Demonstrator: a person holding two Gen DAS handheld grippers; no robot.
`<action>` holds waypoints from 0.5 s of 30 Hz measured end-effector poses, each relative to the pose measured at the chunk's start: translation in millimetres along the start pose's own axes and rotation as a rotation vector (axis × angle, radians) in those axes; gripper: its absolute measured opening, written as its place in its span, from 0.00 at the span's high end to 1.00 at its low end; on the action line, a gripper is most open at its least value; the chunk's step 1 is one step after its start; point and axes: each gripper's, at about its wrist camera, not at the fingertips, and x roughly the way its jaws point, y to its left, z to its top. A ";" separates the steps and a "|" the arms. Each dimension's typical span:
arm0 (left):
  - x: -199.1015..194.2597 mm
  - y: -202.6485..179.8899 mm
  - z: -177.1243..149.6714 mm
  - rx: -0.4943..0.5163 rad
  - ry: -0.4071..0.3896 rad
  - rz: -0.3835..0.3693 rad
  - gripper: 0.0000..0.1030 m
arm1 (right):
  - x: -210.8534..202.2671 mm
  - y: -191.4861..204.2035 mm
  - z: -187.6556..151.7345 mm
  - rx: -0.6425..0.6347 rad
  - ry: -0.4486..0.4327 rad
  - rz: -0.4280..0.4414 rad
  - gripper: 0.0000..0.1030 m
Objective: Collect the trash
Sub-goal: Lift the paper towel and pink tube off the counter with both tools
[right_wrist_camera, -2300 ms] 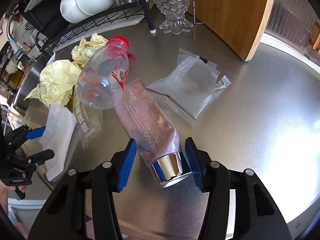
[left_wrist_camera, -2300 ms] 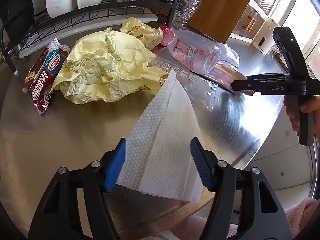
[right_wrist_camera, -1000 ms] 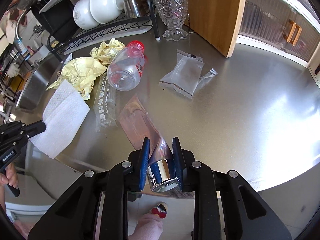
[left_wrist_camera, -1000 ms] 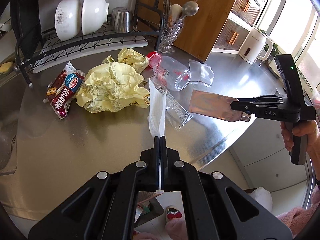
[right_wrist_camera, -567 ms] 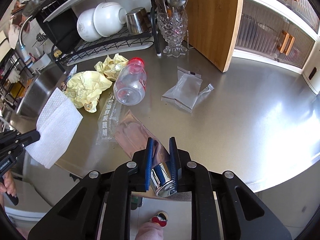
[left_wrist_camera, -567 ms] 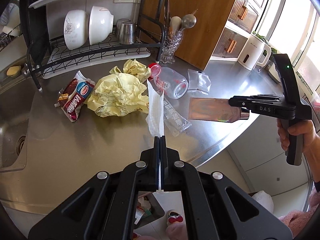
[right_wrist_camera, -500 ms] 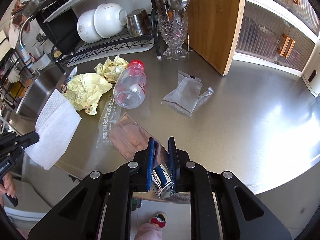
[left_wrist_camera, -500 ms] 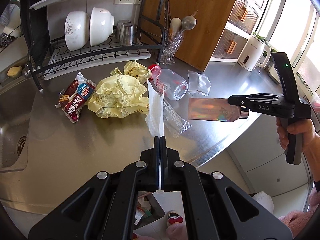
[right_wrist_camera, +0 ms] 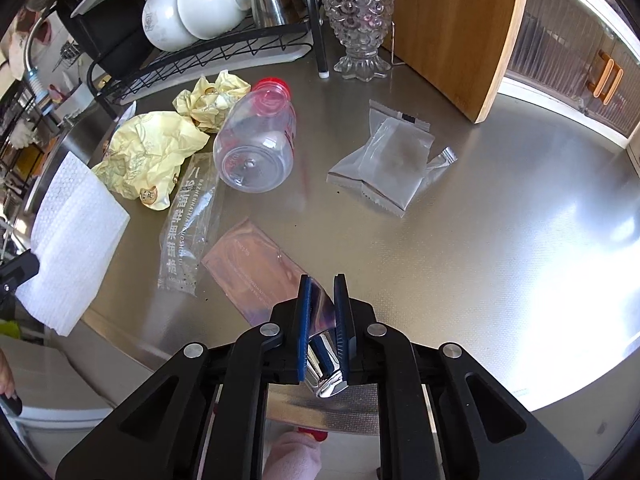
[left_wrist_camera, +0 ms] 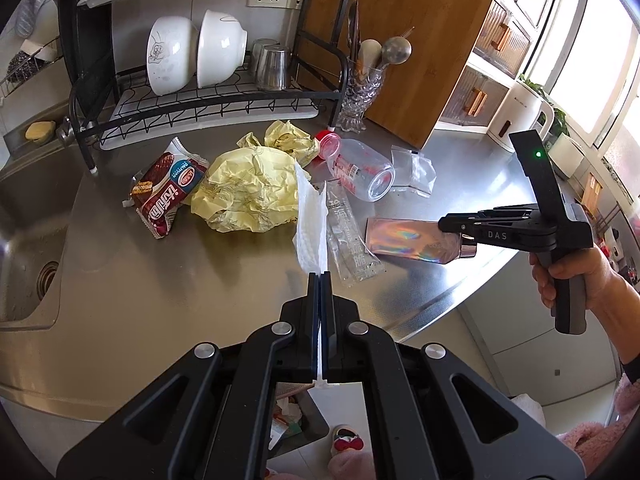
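My left gripper (left_wrist_camera: 320, 276) is shut on a white paper towel (left_wrist_camera: 310, 220), held edge-on above the counter's front edge; it also shows in the right wrist view (right_wrist_camera: 70, 240). My right gripper (right_wrist_camera: 323, 280) is shut on the metal-capped end of a shiny pink tube (right_wrist_camera: 256, 264), lifted off the steel counter (right_wrist_camera: 500, 240); the left wrist view shows it (left_wrist_camera: 408, 238) held level. Still on the counter lie yellow crumpled paper (left_wrist_camera: 248, 192), a smaller yellow wad (left_wrist_camera: 286, 136), a red snack wrapper (left_wrist_camera: 166, 192), a clear bottle with a red cap (right_wrist_camera: 256, 152), a clear printed wrapper (right_wrist_camera: 188, 220) and a clear pouch (right_wrist_camera: 390, 160).
A black dish rack (left_wrist_camera: 208, 96) with white bowls and steel cups stands at the back. A glass utensil holder (right_wrist_camera: 356, 20) and a wooden board (right_wrist_camera: 452, 28) stand behind the trash. A sink (left_wrist_camera: 28, 256) lies left. A bin with trash (left_wrist_camera: 292, 420) sits on the floor below the counter edge.
Both grippers have closed on the towel and the tube and lifted them off the counter, pulling back toward the front edge. In the last half second the right gripper moved slightly closer to the counter.
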 end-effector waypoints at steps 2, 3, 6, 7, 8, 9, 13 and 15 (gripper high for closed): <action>-3.7 3.8 0.0 -0.020 -0.005 -0.003 1.00 | -6.6 4.6 -1.1 -0.021 -0.017 0.005 0.89; -5.5 5.1 -0.1 -0.026 -0.008 -0.001 1.00 | -10.3 5.7 -1.2 -0.024 -0.024 0.009 0.89; -9.0 7.2 0.0 -0.030 -0.013 -0.001 1.00 | -18.9 4.2 0.4 -0.013 -0.036 0.011 0.89; -9.8 6.8 0.0 -0.030 -0.013 -0.001 1.00 | -22.8 3.1 0.6 -0.005 -0.043 0.013 0.89; -10.5 6.6 0.1 -0.029 -0.014 -0.001 1.00 | -26.9 2.6 1.4 -0.001 -0.051 0.016 0.89; -11.6 6.1 0.2 -0.029 -0.014 -0.003 1.00 | -31.3 2.2 2.0 0.001 -0.058 0.019 0.89; -19.6 3.9 -2.1 -0.020 -0.017 -0.015 1.00 | -52.2 11.0 0.2 -0.008 -0.089 0.047 0.89; -26.0 3.2 -5.5 -0.018 -0.016 -0.021 1.00 | -60.4 21.1 -4.7 -0.020 -0.097 0.071 0.89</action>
